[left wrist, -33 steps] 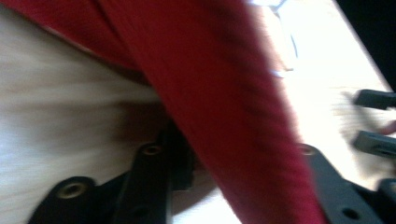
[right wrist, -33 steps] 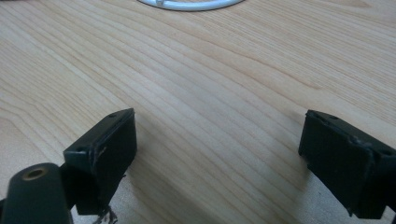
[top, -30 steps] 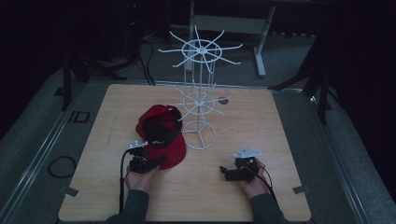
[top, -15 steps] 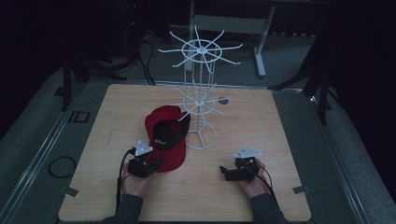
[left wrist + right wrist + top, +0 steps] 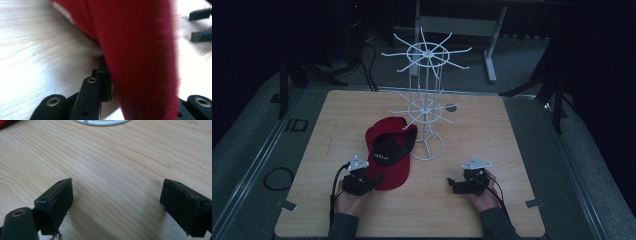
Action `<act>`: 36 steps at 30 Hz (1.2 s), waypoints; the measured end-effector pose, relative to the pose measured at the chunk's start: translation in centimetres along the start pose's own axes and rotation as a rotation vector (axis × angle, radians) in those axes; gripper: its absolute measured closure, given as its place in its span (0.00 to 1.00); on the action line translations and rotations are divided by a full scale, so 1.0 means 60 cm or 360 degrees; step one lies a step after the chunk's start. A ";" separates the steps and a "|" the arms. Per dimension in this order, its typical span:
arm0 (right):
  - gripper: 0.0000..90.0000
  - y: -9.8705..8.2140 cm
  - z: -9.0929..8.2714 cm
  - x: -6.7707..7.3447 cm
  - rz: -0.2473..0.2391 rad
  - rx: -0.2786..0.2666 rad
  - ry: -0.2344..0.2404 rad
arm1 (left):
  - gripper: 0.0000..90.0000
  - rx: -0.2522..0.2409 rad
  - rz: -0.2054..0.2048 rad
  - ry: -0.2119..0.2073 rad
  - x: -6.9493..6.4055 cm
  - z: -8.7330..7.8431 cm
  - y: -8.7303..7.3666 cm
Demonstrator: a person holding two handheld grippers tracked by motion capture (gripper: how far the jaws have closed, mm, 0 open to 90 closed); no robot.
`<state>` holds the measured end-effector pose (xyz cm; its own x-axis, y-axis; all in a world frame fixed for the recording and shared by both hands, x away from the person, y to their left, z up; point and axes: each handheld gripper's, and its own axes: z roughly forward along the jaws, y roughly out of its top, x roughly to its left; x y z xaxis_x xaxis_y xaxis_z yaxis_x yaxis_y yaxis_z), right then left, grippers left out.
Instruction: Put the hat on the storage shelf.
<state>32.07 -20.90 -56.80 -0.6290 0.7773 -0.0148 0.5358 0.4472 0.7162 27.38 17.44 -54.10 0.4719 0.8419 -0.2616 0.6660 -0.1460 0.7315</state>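
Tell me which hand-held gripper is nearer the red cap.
Left. The left hand-held gripper is at the red cap, its jaws around the brim. The right hand-held gripper sits open on bare table, apart from the cap.

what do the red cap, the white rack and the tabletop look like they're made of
Red cap: seemingly soft matte cloth; the brim looks fuzzy in the left gripper view. White rack: thin rods with a ring base, probably white-coated metal wire, though plastic can't be excluded. Table: pale wood or wood-look laminate with clear grain lines and a smooth, low-sheen finish.
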 end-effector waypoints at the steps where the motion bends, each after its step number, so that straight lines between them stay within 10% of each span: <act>1: 0.12 0.000 0.000 0.000 0.0000 0.0000 0.0000 | 0.90 -0.0024 -0.0009 0.0004 -0.001 -0.003 0.003; 36: 0.12 0.000 0.000 0.000 -0.0002 0.0000 0.0000 | 0.94 -0.0415 -0.0126 0.0280 0.045 -0.097 0.060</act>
<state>32.08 -20.91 -56.80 -0.6296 0.7767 -0.0156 0.5349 0.4480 0.7164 27.70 22.21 -48.48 0.3020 0.9256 -0.2279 0.5154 0.0426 0.8559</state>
